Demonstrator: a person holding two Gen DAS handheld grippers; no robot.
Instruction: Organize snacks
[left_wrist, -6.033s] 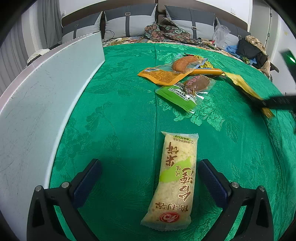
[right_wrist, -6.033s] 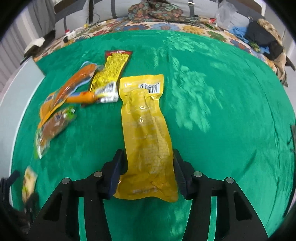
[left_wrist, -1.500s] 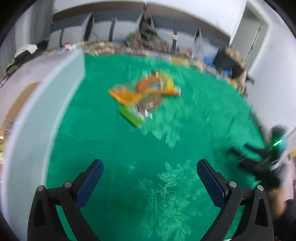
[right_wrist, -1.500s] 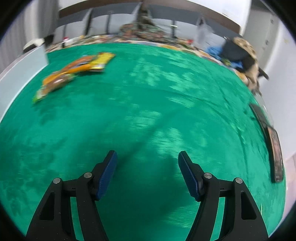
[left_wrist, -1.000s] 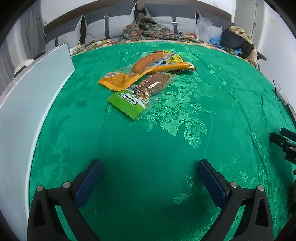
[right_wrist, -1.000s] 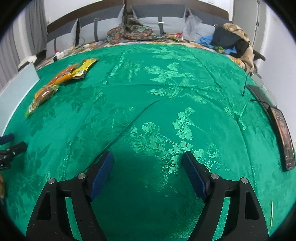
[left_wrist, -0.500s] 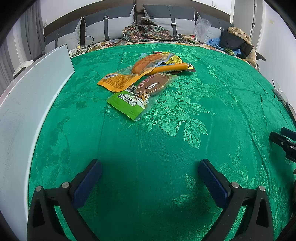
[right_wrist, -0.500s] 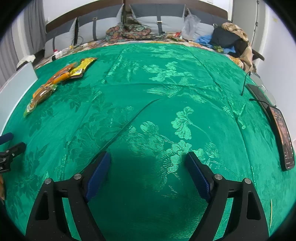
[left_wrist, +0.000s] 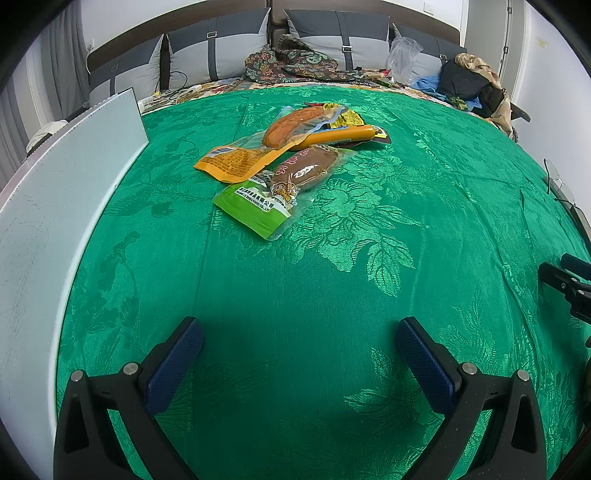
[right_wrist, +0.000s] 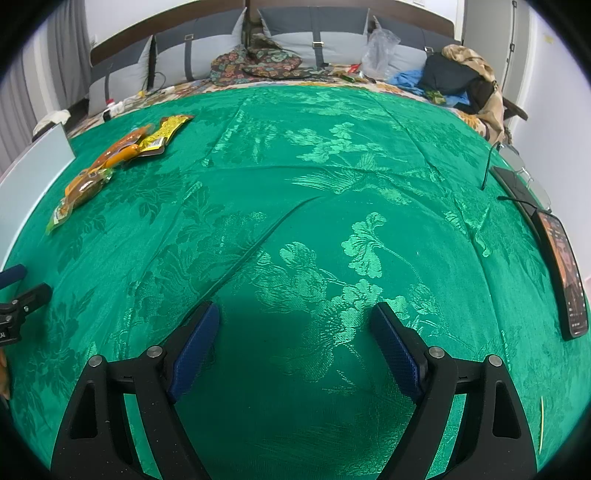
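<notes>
A small pile of snack packs lies on the green cloth (left_wrist: 295, 295) ahead of my left gripper (left_wrist: 300, 332), which is open and empty. Nearest is a green pack with a brown snack (left_wrist: 284, 184), then an orange pack (left_wrist: 243, 157), an orange sausage stick (left_wrist: 340, 134) and a yellow pack (left_wrist: 349, 118) behind. In the right wrist view the same pile (right_wrist: 110, 162) lies far left. My right gripper (right_wrist: 293, 325) is open and empty over bare cloth; it also shows at the right edge of the left wrist view (left_wrist: 565, 277).
A white board (left_wrist: 55, 192) stands along the left edge of the cloth. A phone (right_wrist: 565, 273) with a cable and glasses lie at the right edge. Pillows, clothes and bags (right_wrist: 454, 77) are piled at the back.
The rice cracker pack and the long yellow pack seen 6 seconds ago are gone from the grippers. Both grippers pulled back and now hover nearly still, open and empty.
</notes>
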